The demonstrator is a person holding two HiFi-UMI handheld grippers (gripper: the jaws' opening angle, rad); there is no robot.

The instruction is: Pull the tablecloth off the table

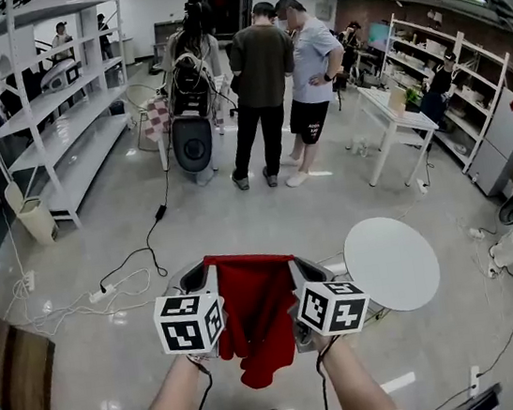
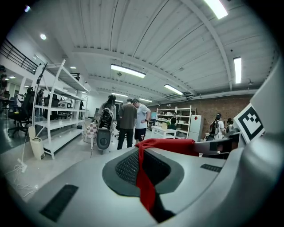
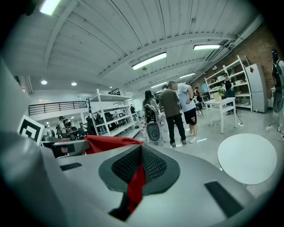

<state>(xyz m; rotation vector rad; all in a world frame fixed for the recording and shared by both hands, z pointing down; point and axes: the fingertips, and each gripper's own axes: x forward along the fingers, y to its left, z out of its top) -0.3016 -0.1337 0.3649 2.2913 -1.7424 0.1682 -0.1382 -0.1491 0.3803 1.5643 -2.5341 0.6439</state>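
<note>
The red fabric tablecloth point(image 1: 256, 318) is not on the round white table point(image 1: 393, 263) any more: the whole white top of the table is bare, and the cloth hangs in the air just beside the table, on its left side in the head view, with no part of it touching the table as far as I can see. The left gripper point(image 2: 140, 153) has its jaws closed tight on one upper edge of the cloth; in the left gripper view a narrow red fold comes out between the two dark ribbed pads, and there is no gap between them. The right gripper point(image 3: 141, 153) holds the other upper edge in the same way, with its pads pressed together on a thin red strip. Between the two grippers the top edge of the cloth runs almost straight, and the rest of it falls down in loose folds to a point, above the shiny grey floor point(image 1: 268, 217) and in front of the person's body. In my judgement the main part of the task, to take the cloth off the table, is already done. What is left, if anything, is only to carry the cloth further from the table or to put it down somewhere, and the pictures do not show where that place is.
</note>
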